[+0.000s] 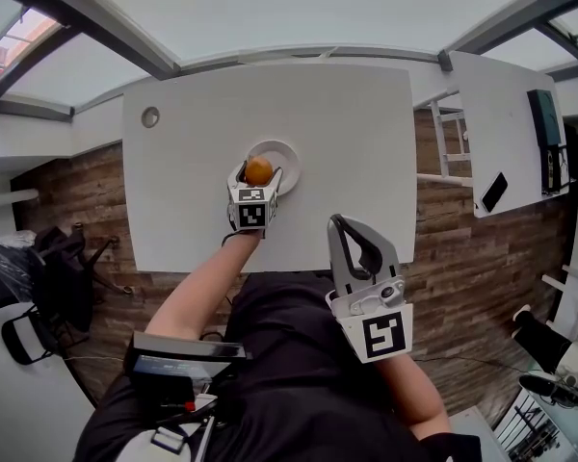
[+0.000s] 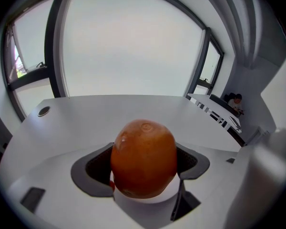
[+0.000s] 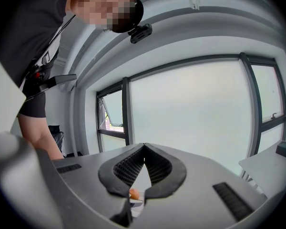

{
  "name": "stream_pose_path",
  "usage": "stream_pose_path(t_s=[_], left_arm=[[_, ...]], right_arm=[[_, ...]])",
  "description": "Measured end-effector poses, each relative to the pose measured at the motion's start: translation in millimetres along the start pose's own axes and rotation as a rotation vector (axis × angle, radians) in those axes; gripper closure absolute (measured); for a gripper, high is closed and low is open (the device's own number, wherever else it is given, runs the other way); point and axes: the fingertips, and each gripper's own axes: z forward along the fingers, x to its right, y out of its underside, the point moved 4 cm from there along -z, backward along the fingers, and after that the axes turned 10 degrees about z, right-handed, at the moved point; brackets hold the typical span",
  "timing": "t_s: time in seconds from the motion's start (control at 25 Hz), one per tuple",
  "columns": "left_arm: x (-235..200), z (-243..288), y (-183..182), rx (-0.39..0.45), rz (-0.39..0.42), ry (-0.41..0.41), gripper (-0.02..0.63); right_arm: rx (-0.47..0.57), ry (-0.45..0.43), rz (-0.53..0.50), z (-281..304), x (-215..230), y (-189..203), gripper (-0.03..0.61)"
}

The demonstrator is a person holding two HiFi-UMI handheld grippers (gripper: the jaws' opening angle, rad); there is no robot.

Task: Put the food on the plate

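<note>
An orange [image 1: 259, 170] sits between the fingers of my left gripper [image 1: 258, 171], which is shut on it just over the white plate [image 1: 283, 155] on the white table [image 1: 347, 123]. In the left gripper view the orange [image 2: 144, 157] fills the space between the dark jaw pads, with a bit of the plate [image 2: 148, 198] showing under it. I cannot tell whether the orange touches the plate. My right gripper [image 1: 343, 223] is held up near the person's body, off the table's near edge, shut with nothing in it [image 3: 143, 148].
The table has a round cable hole [image 1: 150, 116] at its far left. A second white table [image 1: 506, 114] at the right carries a black phone [image 1: 494, 192] and a dark device [image 1: 544, 117]. Black chairs [image 1: 48, 277] stand on the wooden floor at the left.
</note>
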Motion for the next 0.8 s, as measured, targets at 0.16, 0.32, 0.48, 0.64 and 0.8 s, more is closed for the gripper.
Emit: stream_pose_path(t_s=[0.16,0.32,0.48,0.64,0.8], left_arm=[[-1,5,6,-0.023,-0.006,0.002,0.245],[-5,6,7,-0.027,0.018,0.01,0.245],[-1,10,3,-0.029,0.058,0.034,0.245],[12,15,3,-0.048,0.126,0.072,0.245],[14,17,7,-0.067,0.111,0.068,0.245]], right_arm=[[-0.005,-0.006,-0.003,1,-3,1,0.572],[-0.003,-0.011,0.001,3,-6,1,0.572],[-0.011,-0.007,0.001,0,-3,3,0.572],[-0.01,0.0,-0.007,0,1,1,0.572],[-0.012,-0.002,-0.009,1,1,1,0.572]])
